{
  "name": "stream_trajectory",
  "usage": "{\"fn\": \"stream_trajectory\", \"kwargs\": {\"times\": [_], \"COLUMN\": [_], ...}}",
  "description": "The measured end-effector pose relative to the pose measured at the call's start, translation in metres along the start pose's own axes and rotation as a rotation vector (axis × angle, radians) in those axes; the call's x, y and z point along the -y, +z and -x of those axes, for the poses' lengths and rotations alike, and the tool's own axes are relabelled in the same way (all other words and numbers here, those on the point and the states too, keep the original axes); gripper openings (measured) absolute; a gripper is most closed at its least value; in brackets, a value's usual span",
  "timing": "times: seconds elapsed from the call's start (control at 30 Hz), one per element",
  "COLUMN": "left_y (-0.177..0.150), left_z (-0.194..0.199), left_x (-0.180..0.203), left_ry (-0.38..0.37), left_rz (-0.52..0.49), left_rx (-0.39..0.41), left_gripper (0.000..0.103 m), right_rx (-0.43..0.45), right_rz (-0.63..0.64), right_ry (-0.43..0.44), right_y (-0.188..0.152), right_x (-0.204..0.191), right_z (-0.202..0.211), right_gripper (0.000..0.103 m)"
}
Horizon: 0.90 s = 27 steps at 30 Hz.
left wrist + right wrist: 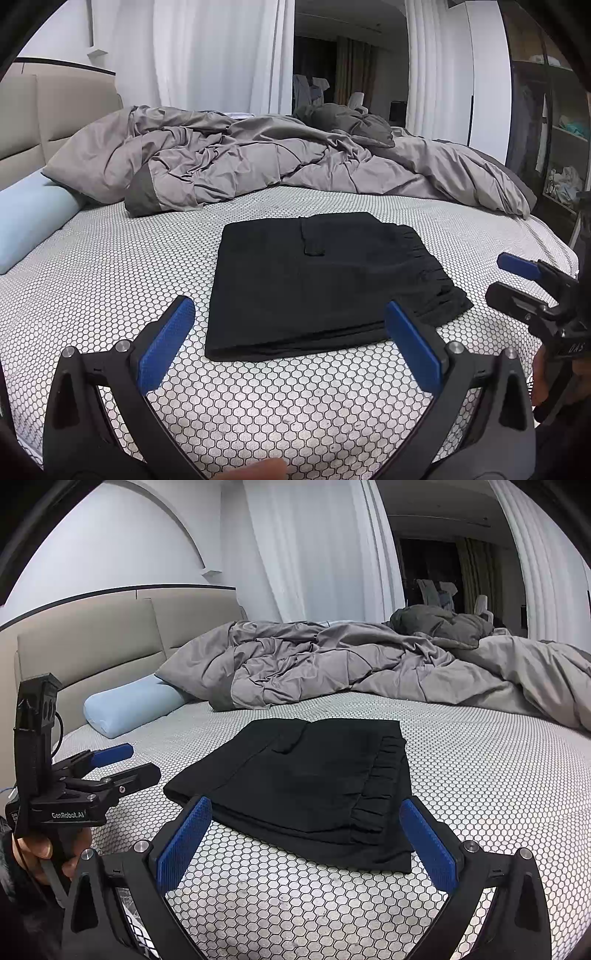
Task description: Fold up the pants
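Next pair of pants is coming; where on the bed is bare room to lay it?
Bare mattress lies between the folded pants and the blue pillow, and in front of the pants. Behind them, the rumpled duvet crowds the far side.

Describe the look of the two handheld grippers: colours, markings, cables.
Both are black plastic frames with silver screws and two fingers faced with ribbed blue pads. The left gripper carries white "GenRobot.AI" lettering, an upright black block and a thin dark cable. The right gripper shows partial lettering I cannot read. No sleeves clearly visible.

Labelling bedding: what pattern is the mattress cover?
White honeycomb hexagons outlined in black on the mattress cover, clearest in the left wrist view.
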<state>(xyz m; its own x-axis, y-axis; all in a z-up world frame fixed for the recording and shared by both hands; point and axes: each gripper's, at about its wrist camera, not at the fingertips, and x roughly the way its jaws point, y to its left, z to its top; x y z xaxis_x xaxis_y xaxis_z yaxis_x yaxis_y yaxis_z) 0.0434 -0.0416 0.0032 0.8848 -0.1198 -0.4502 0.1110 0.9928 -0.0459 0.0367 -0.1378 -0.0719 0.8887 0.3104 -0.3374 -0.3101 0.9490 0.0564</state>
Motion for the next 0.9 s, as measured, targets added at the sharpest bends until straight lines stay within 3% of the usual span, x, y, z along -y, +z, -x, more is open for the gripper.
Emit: {"fn": "stream_trajectory", "kwargs": {"times": [0.9], "left_y": [0.0049], "left_z": [-0.0036], "left_x": [-0.0027], "left_ry": [0.028], "left_rz": [0.048], "left_rx": [0.008], "left_gripper": [0.102], "right_rx": [0.008], "right_rz": [-0.013], "right_ry": [-0.013], "right_y": [0.0004], "right_x": [0.0018], "right_z": [0.0003], "right_gripper": [0.103]}}
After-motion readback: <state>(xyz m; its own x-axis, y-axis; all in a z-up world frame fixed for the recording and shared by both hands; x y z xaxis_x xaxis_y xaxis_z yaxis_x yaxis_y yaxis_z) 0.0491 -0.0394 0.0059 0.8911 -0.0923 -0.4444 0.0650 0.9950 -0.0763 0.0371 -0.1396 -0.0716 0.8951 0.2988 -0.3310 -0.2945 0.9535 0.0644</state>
